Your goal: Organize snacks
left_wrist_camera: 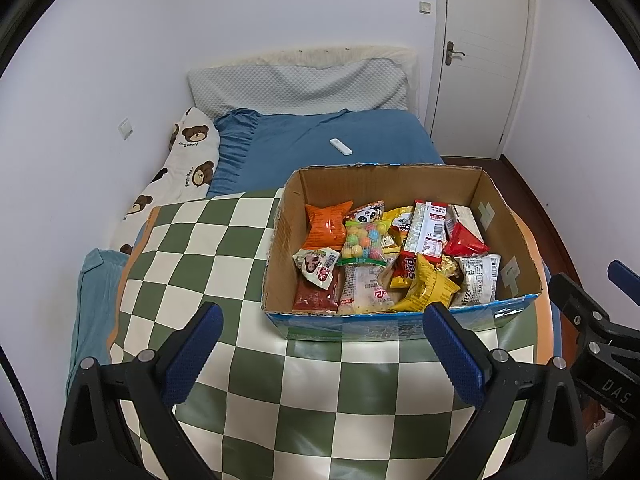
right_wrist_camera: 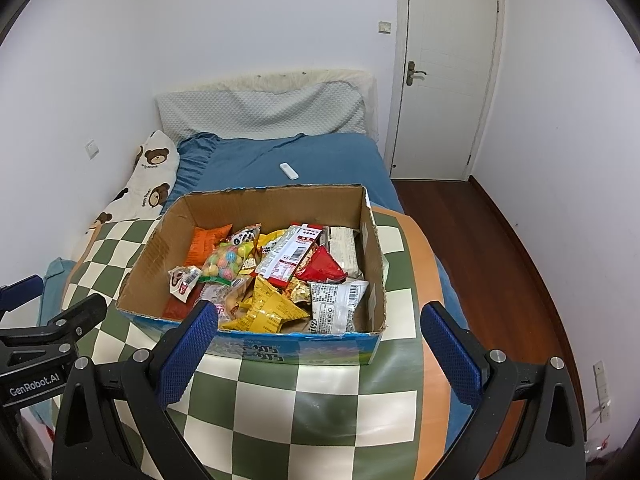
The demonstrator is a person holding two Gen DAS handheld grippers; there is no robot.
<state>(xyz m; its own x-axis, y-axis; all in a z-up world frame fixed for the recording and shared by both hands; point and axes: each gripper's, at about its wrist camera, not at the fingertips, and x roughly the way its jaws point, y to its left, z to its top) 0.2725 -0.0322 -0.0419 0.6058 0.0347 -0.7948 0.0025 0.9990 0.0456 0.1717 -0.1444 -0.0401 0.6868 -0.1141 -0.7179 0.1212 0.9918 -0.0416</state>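
Cardboard box (left_wrist_camera: 404, 322) is sitting on the green-and-white checkered mat (left_wrist_camera: 208, 240), toward the mat's far right corner, its near wall facing both cameras. The mat is lying over the foot of a bed with a blue sheet (left_wrist_camera: 320, 136).

All snacks in view are lying inside the box, in a loose heap, not in rows: orange packet (left_wrist_camera: 326, 226) at the far left corner, bag of coloured candy balls (left_wrist_camera: 363, 242) just beside it, red-and-white carton (left_wrist_camera: 427, 229) leaning across the middle, red triangular packet (left_wrist_camera: 464, 242) toward the right wall, yellow packet (left_wrist_camera: 430, 286) and grey-white packet (left_wrist_camera: 478, 280) against the near wall. No snack is showing on the mat outside the box.

Left gripper (left_wrist_camera: 324, 354) is hovering over the mat short of the box's near wall, jaws spread wide and holding nothing. Right gripper (right_wrist_camera: 320, 354) is hovering likewise at the near wall, jaws spread, empty.

Judgement: the scene is fitting two stages. Either the snacks are gathered in the box as the finished result, or the heap is waiting to be sorted. The spread jaws and squared-up stance are suiting both.
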